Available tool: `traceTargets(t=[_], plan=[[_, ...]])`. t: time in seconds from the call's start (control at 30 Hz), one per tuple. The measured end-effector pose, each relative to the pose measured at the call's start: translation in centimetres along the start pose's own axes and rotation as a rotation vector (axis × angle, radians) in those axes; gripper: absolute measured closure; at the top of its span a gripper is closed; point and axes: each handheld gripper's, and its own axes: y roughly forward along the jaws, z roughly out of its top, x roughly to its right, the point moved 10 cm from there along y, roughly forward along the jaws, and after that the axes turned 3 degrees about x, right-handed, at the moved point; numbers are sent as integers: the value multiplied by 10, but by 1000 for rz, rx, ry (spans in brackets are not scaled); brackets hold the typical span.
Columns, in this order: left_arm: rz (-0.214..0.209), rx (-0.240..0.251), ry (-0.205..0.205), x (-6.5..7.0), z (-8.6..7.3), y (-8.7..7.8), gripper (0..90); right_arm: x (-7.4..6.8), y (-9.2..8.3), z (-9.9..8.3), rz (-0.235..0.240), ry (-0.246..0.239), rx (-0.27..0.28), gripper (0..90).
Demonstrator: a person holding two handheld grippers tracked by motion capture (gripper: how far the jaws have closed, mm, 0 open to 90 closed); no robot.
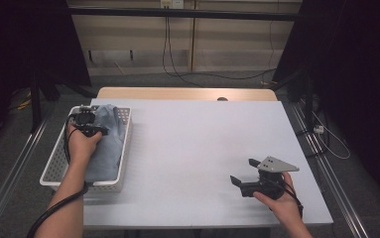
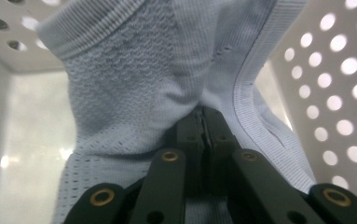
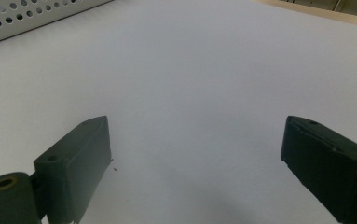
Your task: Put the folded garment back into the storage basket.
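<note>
Inside the basket, the cloth runs twelve to six, pinched by the left gripper; the right gripper gapes empty.

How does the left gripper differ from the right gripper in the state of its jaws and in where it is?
The left gripper has its jaws shut on the light blue garment, while the right gripper has its jaws wide open with nothing between them. The left gripper is inside the white perforated basket at the table's left side; the right gripper sits over the bare white table at the near right. Both have black jaws and are held by hand.
</note>
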Motion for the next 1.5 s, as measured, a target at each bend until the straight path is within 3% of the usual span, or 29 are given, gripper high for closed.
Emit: traceTargets(t=[0.2, 0.47, 0.57, 0.73, 0.8, 1.1, 1.5], plan=[[11, 42, 23, 4, 15, 0, 870, 2, 1, -2, 0, 2, -6, 76], [-2, 6, 13, 12, 0, 27, 869, 2, 2, -2, 2, 4, -8, 76], [-5, 7, 5, 12, -2, 27, 868, 1, 2, -2, 2, 4, -8, 76], [-30, -11, 9, 13, 3, 16, 782, 1, 2, -1, 2, 2, -4, 76], [-29, -8, -9, 12, 5, 10, 714, 1, 1, 0, 5, 3, -3, 76], [-32, -2, -11, 8, 13, -15, 530, 0, 2, 0, 5, 3, -2, 76], [-101, -14, 0, 25, 14, -33, 425, 3, 0, 1, -6, 9, 3, 75]])
